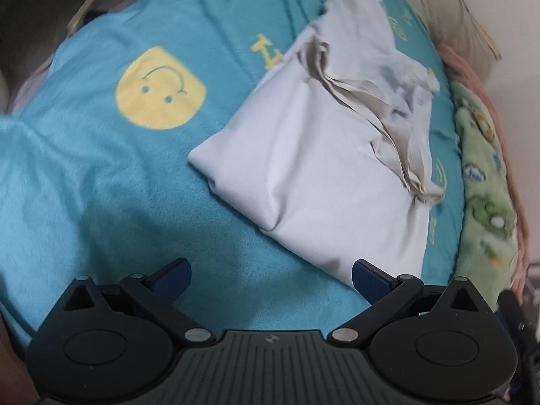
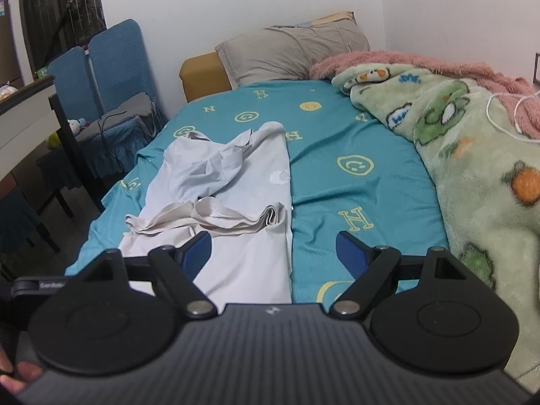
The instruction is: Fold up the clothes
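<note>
Garment (image 2: 233, 202) lies on bedsheet (image 2: 354, 141); both tongs (image 1: 271, 278) (image 2: 273, 253) hover spread, empty

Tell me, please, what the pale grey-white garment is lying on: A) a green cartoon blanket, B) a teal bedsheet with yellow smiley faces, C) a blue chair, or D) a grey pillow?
B: the pale grey-white garment lies spread on the teal smiley-face bedsheet, apart from the green blanket.
</note>
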The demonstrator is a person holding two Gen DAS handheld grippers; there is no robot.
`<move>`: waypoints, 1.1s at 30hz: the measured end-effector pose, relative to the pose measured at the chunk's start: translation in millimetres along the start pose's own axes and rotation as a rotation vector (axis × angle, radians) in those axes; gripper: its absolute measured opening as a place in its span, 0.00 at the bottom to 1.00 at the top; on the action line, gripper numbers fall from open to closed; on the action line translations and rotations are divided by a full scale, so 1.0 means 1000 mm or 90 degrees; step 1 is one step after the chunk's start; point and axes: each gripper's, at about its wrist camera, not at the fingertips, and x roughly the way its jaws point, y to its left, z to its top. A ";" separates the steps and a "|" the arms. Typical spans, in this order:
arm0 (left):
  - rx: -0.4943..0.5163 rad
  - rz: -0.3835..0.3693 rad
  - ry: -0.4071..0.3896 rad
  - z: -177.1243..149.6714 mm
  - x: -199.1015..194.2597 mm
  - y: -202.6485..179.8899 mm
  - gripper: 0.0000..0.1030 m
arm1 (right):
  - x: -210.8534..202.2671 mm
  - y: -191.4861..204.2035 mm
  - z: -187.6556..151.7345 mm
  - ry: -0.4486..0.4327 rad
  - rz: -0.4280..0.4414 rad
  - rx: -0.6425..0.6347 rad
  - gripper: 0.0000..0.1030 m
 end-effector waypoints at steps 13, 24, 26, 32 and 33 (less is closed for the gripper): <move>-0.099 -0.088 -0.058 0.009 0.006 0.009 0.80 | 0.010 -0.023 -0.002 0.039 0.020 0.110 0.80; -0.190 -0.097 -0.101 0.019 0.005 0.031 0.38 | 0.068 -0.055 -0.061 0.252 0.300 0.549 0.82; -0.195 -0.092 -0.106 0.020 0.005 0.034 0.31 | 0.080 -0.049 -0.073 0.290 0.300 0.572 0.82; -0.195 -0.116 -0.149 0.020 -0.007 0.034 0.06 | 0.097 -0.057 -0.088 0.270 0.217 0.604 0.65; -0.195 -0.121 -0.157 0.020 -0.009 0.034 0.05 | 0.098 -0.061 -0.088 0.260 0.204 0.610 0.61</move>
